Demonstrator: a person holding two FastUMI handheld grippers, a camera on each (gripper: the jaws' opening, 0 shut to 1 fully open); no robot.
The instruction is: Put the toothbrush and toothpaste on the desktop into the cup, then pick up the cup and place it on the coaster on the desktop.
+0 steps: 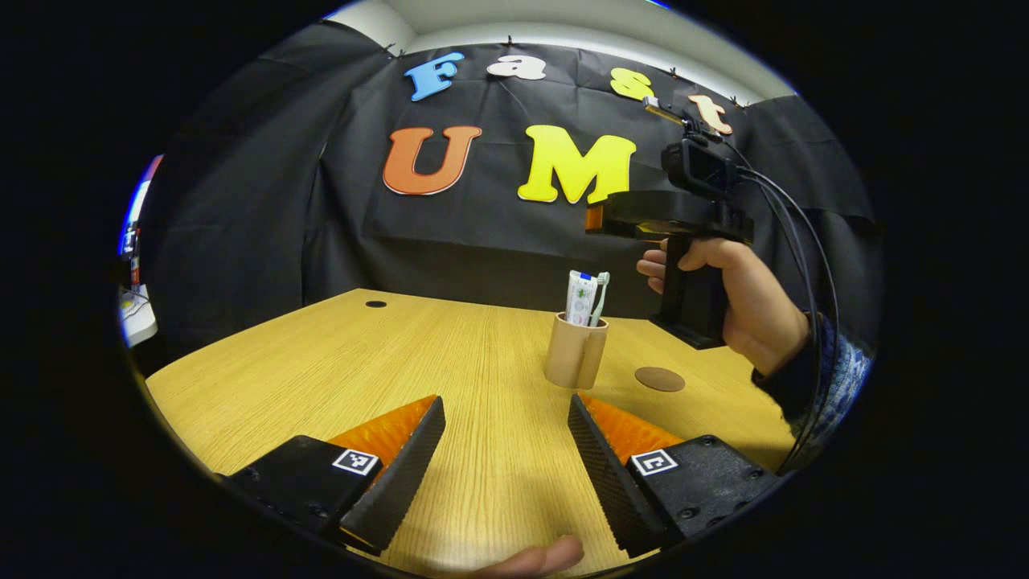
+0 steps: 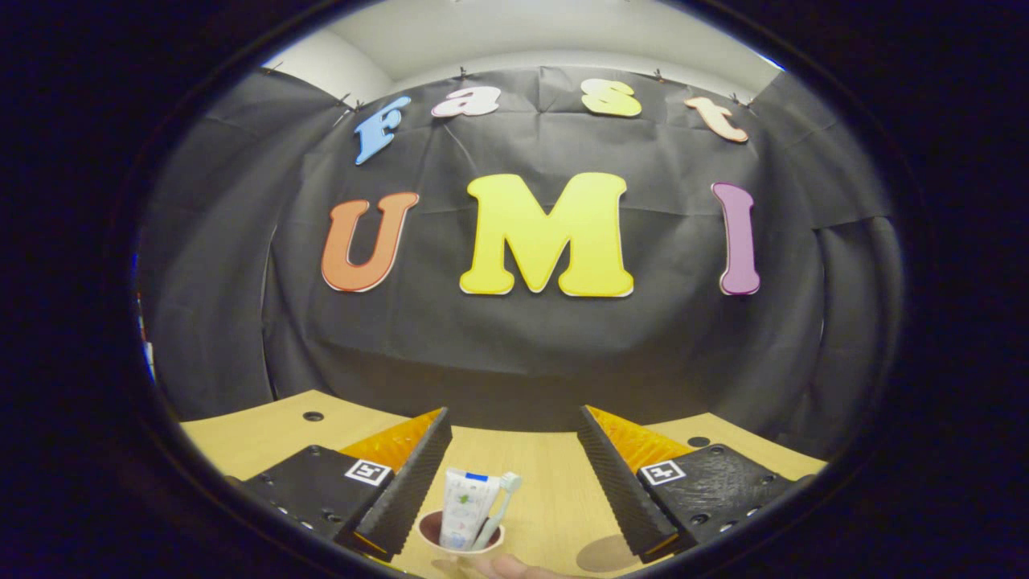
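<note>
The cup (image 1: 575,352) stands upright mid-tabletop (image 1: 402,354) holding the toothpaste (image 1: 580,297) and toothbrush (image 1: 600,298), the coaster (image 1: 659,379) near it, apart. Left tongs (image 1: 506,402) and right tongs (image 2: 514,438) are both released, holding nothing.

A dark blue knit sleeve (image 1: 836,378) meets the black, cabled right claw (image 1: 599,219), its handle pistol-shaped.

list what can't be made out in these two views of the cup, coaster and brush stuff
- Lower parts of the toothbrush and toothpaste: hidden inside the cup, left gripper view.
- Cup base: cut off by the image's bottom edge, right gripper view.
- Coaster: partly cut off by the bottom edge and covered by a finger of the right gripper.
- Right gripper's fingers: out of sight behind its body, left gripper view.
</note>
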